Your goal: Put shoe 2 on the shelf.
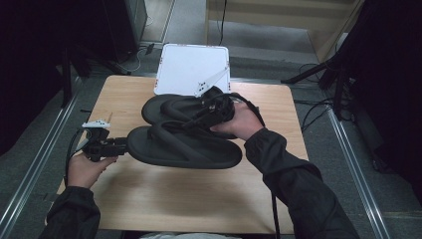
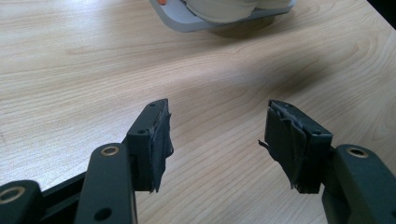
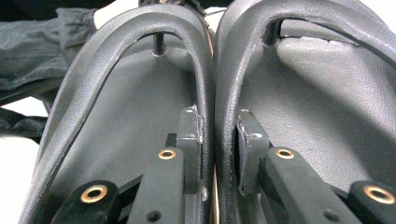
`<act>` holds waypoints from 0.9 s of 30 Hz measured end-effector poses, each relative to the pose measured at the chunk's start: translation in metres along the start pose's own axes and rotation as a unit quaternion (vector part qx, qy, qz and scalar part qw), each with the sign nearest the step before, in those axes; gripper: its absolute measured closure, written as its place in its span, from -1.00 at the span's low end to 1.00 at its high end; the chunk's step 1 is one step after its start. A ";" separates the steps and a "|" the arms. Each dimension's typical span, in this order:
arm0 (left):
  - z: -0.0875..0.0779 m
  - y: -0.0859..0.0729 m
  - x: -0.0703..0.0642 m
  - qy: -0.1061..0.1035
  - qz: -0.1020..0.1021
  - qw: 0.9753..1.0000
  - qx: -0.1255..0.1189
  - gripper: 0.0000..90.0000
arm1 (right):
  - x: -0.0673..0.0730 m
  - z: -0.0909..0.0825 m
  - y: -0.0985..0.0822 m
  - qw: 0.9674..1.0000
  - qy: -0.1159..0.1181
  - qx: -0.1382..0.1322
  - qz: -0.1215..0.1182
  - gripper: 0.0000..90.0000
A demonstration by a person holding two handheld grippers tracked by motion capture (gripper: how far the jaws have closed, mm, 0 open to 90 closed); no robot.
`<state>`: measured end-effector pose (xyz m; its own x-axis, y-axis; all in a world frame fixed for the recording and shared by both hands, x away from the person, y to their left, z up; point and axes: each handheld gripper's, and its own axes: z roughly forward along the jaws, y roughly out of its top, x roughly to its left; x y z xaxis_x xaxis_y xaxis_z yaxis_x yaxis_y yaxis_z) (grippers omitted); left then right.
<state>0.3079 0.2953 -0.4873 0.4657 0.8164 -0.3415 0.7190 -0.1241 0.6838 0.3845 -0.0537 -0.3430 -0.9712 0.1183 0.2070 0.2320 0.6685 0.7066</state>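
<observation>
The right gripper (image 3: 218,154) pinches the inner straps of two black sandals (image 1: 186,134) together (side by side), lifted above the wooden table (image 1: 199,199); the left gripper (image 2: 217,144) stands open, empty, at the nearer sandal's end.

Pair of black flip-flop sandals (image 1: 184,147): straps smooth, leather-like, slight sheen; footbeds matt, finely grained. Light wooden table top (image 1: 199,199): pale laminate with printed grain, smooth, satin. Black gripper jaws: matt plastic, brass-coloured rivets, pads wrapped in frayed dark tape. Far white board (image 1: 191,67): smooth, matt.
</observation>
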 end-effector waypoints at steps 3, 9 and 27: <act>0.000 0.000 0.000 0.000 0.001 1.000 -0.001 -0.09 | -0.004 -0.006 0.009 1.000 -0.014 -0.002 0.002 0.70; 0.000 0.000 0.000 -0.001 -0.001 1.000 0.000 -0.09 | -0.020 -0.017 0.023 0.998 -0.057 -0.010 0.038 0.70; 0.004 0.002 -0.002 -0.009 0.004 1.000 0.001 -0.09 | -0.087 -0.012 0.049 0.956 -0.222 -0.037 0.190 0.70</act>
<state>0.3108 0.2913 -0.4882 0.4811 0.8051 -0.3469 0.7163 -0.1329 0.6850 0.4806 -0.0397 -0.3179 -0.7396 0.6532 0.1625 0.5600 0.4631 0.6870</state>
